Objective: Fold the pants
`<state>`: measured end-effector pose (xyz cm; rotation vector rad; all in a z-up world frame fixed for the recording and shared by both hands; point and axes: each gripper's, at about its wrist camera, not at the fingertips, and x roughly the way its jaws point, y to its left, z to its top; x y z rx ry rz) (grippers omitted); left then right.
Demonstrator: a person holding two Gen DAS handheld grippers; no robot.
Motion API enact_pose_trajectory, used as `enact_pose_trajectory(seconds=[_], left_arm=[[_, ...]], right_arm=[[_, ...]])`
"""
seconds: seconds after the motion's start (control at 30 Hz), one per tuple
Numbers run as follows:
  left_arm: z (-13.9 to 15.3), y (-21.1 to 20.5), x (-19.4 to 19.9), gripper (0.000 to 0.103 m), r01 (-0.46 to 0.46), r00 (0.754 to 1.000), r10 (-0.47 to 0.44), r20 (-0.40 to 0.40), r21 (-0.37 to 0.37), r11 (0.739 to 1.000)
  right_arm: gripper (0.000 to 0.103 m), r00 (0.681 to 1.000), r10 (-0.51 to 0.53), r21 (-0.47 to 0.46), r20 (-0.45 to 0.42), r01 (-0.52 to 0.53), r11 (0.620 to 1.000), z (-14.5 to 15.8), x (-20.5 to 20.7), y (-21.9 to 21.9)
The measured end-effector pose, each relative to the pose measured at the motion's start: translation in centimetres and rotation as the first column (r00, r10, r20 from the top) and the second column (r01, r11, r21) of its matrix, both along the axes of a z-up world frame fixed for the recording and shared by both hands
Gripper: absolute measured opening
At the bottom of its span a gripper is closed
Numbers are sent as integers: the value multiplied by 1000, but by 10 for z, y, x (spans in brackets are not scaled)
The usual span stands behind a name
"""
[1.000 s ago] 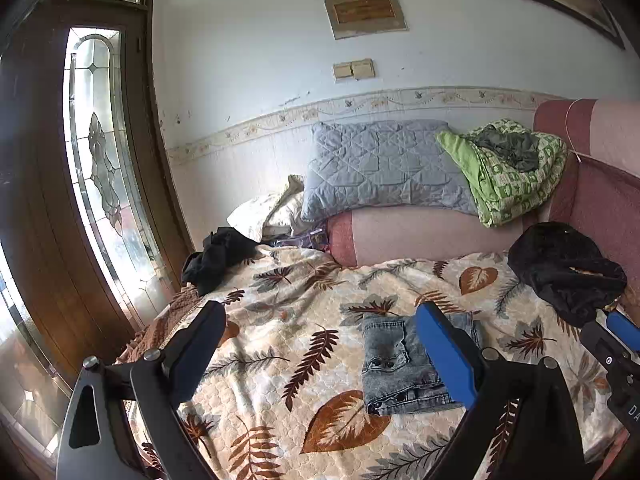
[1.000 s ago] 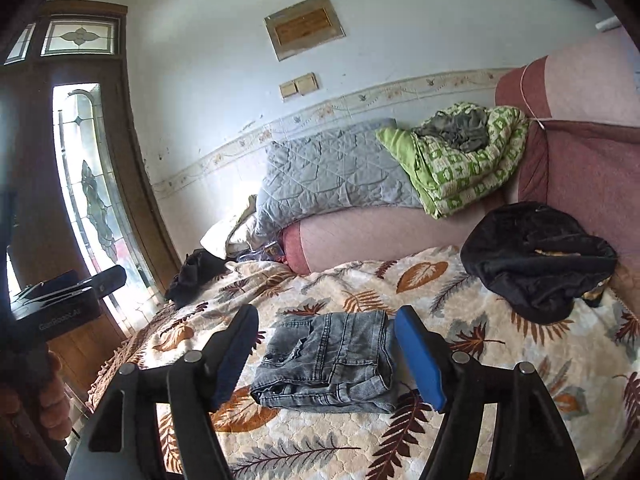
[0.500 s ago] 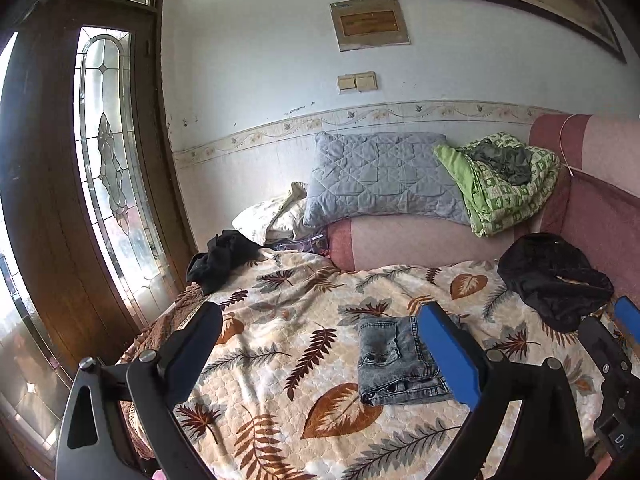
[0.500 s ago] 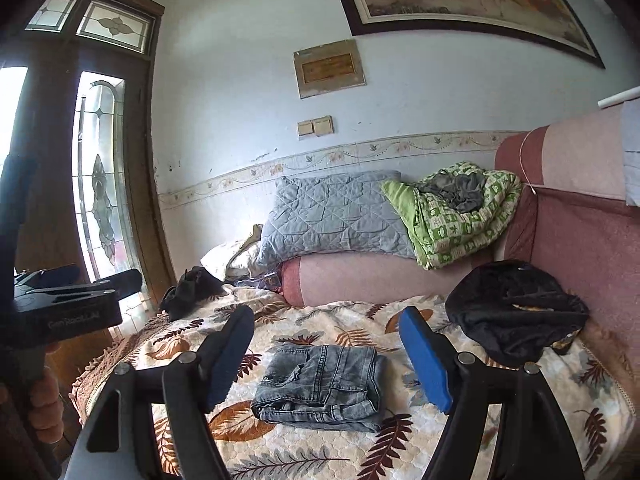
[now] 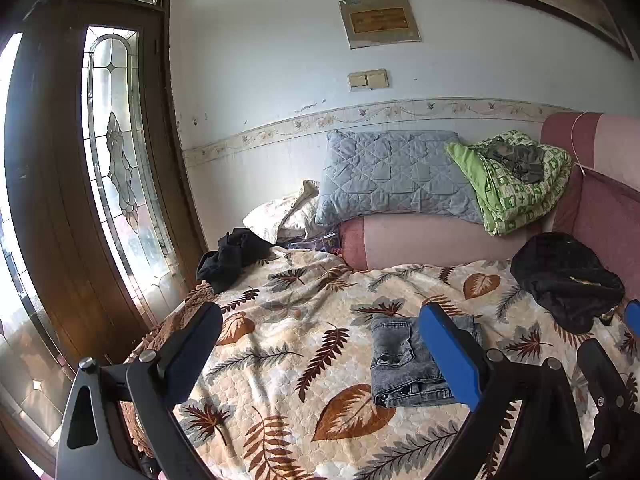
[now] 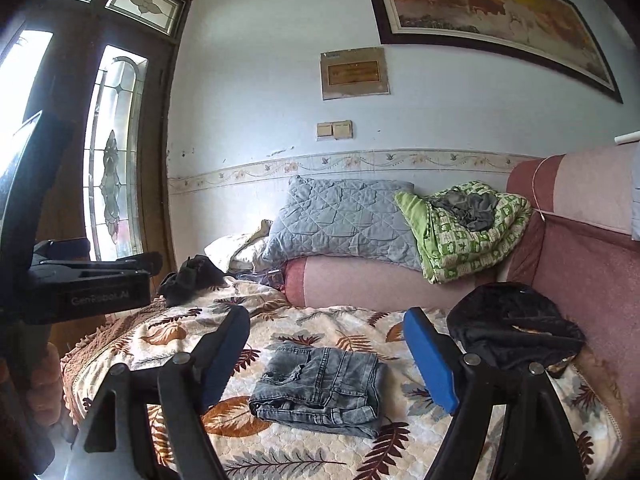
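Grey denim pants [image 6: 320, 384] lie folded into a compact rectangle on the leaf-patterned bedspread [image 6: 304, 444]. They also show in the left wrist view [image 5: 396, 360], partly behind the right blue finger. My left gripper [image 5: 320, 344] is open and empty, held above the bed to the left of the pants. My right gripper [image 6: 326, 344] is open and empty, raised above and in front of the pants. The left gripper's body [image 6: 88, 284] shows at the left of the right wrist view.
A black garment [image 6: 516, 336] lies at the right of the bed by the pink sofa back [image 6: 592, 264]. Another dark garment [image 5: 232, 256] lies at the far left corner. A grey pillow [image 5: 392, 176] and green blanket [image 5: 516, 184] rest behind. A wooden door [image 5: 92, 184] stands left.
Both grippers have pulled back and risen away from the folded pants, so more of the wall and picture shows. The pants have not moved.
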<state>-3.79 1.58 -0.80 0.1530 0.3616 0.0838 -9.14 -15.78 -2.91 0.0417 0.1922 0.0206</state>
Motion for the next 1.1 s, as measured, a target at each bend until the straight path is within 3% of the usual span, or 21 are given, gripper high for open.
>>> enact_pose_trajectory(seconds=[1.1], left_arm=[[-9,3,3,99,11,1000,-11,-29,-7,1000]], right_arm=[[82,997,23,-11,-80,-24,1000,-17,16,7]])
